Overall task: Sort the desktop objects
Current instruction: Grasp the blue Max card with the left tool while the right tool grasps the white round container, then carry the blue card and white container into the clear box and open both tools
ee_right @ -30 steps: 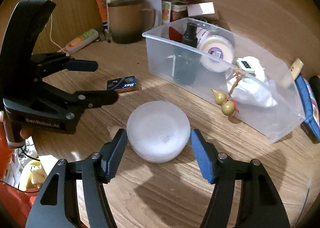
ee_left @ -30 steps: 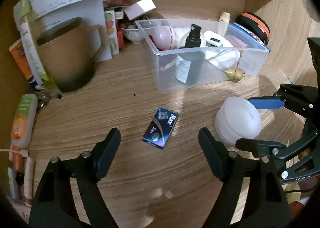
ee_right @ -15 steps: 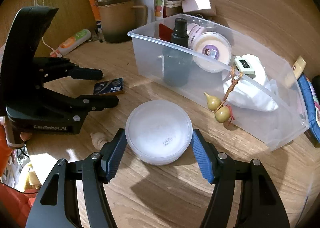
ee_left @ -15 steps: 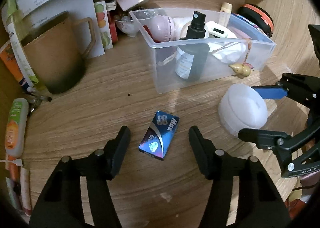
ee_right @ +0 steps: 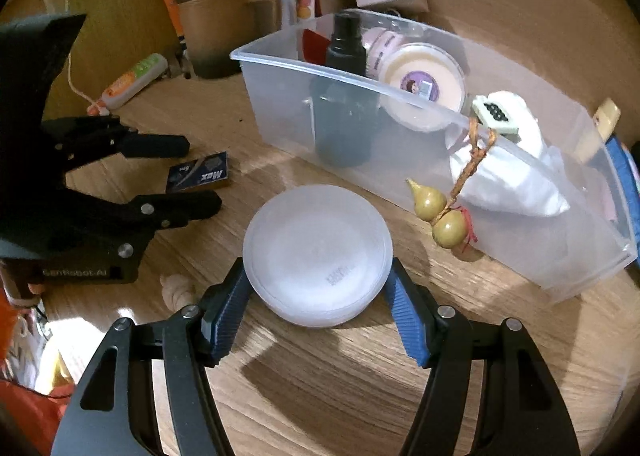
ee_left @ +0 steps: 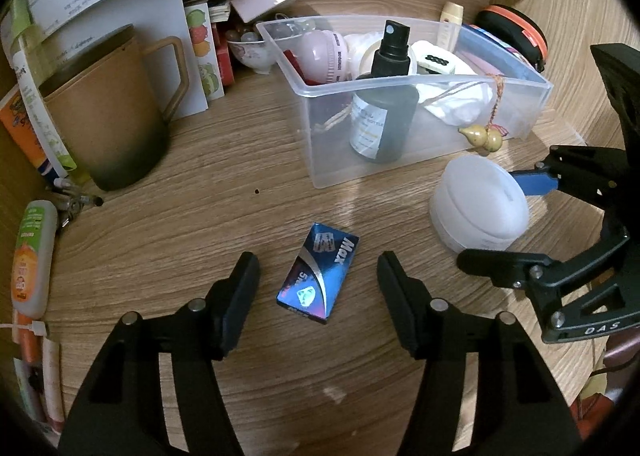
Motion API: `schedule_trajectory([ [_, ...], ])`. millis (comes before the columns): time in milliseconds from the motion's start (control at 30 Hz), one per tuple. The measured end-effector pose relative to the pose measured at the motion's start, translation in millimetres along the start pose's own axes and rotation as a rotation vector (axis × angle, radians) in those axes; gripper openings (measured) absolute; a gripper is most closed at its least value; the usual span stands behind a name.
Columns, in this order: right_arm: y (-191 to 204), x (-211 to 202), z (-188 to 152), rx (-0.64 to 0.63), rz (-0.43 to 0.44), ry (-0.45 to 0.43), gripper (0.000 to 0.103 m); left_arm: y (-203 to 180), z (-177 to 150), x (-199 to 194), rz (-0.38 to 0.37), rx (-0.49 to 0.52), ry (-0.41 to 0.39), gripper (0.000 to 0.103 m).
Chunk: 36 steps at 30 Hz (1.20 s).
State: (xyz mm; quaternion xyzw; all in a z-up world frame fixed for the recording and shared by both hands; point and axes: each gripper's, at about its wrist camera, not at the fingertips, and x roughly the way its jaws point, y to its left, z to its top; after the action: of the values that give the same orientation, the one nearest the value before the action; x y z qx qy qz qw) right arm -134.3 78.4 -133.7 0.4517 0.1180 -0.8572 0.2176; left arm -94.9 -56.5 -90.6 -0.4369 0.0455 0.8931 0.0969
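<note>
A blue "Max" box (ee_left: 318,273) lies flat on the wooden desk between the fingers of my open left gripper (ee_left: 316,284), which touch nothing; it also shows in the right wrist view (ee_right: 199,173). A round white frosted jar (ee_right: 317,254) stands on the desk, and my right gripper (ee_right: 318,288) is shut on its sides with blue pads (ee_right: 408,316). The jar also shows in the left wrist view (ee_left: 478,203). A clear plastic bin (ee_right: 400,96) behind it holds a dark spray bottle (ee_right: 346,96), a cream tin and white cloth.
A gourd charm (ee_right: 440,212) hangs over the bin's front wall near the jar. A brown mug (ee_left: 108,116), papers and small boxes stand at the back left. A tube (ee_left: 30,256) lies at the left edge. An orange-rimmed case (ee_left: 516,32) sits behind the bin.
The left gripper moved forward around the blue box and narrowed a little. The right gripper advanced and closed its pads onto the white jar.
</note>
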Motion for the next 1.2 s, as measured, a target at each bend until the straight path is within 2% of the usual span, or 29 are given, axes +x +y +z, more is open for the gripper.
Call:
schedule_trajectory([
  [67, -0.4, 0.3, 0.8, -0.002, 0.004, -0.002, 0.063, 0.4, 0.5, 0.4, -0.002, 0.002, 0.0, 0.058],
  [267, -0.4, 0.4, 0.0, -0.002, 0.012, -0.022, 0.066, 2.2, 2.4, 1.2, -0.002, -0.001, -0.009, 0.041],
  [467, 2.8, 0.0, -0.8, 0.006, -0.007, -0.046, 0.063, 3.7, 2.5, 0.7, -0.004, -0.003, -0.014, 0.026],
  [900, -7.4, -17.1, -1.2, 0.036, 0.003, -0.082, 0.062, -2.0, 2.9, -7.1, 0.003, -0.005, -0.051, 0.026],
  [1200, -23.2, -53.5, 3.9, 0.034, -0.074, -0.164, 0.062, -15.1, 20.4, -29.0, -0.015, -0.009, -0.126, 0.026],
])
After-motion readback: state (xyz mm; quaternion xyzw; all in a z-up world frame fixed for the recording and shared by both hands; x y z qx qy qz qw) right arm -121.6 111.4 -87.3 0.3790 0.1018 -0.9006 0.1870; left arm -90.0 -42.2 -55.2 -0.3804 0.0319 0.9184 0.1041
